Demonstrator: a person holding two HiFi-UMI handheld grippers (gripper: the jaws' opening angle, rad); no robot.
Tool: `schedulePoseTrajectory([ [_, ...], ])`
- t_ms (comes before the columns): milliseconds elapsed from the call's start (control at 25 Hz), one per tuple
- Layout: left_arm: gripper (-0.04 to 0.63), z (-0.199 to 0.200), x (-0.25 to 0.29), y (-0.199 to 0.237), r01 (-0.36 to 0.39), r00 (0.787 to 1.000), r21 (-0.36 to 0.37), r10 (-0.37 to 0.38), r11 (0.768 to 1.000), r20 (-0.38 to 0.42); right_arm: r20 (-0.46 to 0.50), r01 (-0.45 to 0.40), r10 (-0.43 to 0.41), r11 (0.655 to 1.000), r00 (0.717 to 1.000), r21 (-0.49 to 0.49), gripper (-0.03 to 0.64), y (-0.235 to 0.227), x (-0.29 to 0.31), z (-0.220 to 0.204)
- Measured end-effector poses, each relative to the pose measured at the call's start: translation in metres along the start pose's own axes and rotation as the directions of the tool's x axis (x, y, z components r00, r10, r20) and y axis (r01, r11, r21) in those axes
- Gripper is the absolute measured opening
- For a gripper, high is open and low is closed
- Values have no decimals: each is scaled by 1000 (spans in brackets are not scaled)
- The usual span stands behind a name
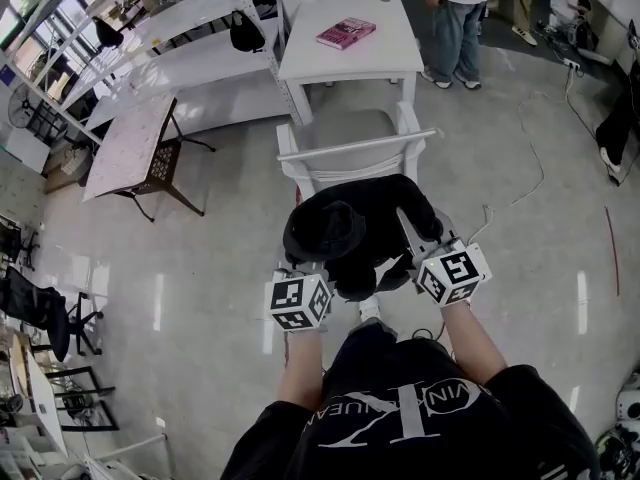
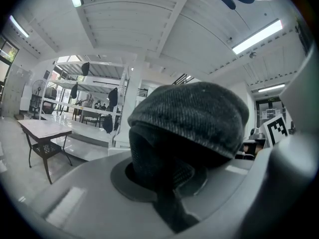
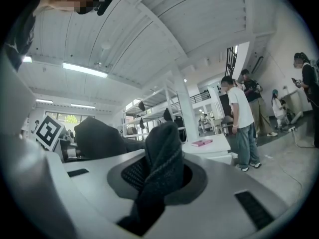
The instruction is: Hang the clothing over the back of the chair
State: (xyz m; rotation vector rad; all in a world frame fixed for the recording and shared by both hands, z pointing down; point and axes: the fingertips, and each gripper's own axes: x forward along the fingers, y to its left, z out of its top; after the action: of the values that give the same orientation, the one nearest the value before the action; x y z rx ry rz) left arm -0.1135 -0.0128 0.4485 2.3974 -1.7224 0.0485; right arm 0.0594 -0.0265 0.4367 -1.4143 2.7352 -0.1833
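I'm holding both forearms out level ahead of me, left gripper (image 1: 305, 268) and right gripper (image 1: 408, 226) side by side, each one's jaws clamping the black clothing (image 1: 350, 218), which is bunching just near the white chair (image 1: 352, 151) back.

The clothing (image 1: 350, 230) is dark knitted cloth, matt and ribbed, and its weave looks coarse where it bunches in the left gripper (image 2: 162, 185) and the right gripper (image 3: 152, 185), both of smooth matt grey plastic. At 12 o'clock from it, the chair (image 1: 355, 149) has a smooth white finish. The floor (image 1: 200, 288) at 9 o'clock is glossy and mirrors the lights
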Motion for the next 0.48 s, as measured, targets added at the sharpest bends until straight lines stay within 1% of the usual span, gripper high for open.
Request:
schedulePoseTrajectory([
  [280, 55, 12, 40, 13, 25, 1000, 3, -25, 1000, -6, -4, 14, -14, 1000, 1000, -8, 78, -18, 31, 8],
  [480, 55, 17, 70, 21, 86, 996, 6, -85, 996, -18, -7, 27, -27, 1000, 1000, -8, 78, -29, 53, 12],
])
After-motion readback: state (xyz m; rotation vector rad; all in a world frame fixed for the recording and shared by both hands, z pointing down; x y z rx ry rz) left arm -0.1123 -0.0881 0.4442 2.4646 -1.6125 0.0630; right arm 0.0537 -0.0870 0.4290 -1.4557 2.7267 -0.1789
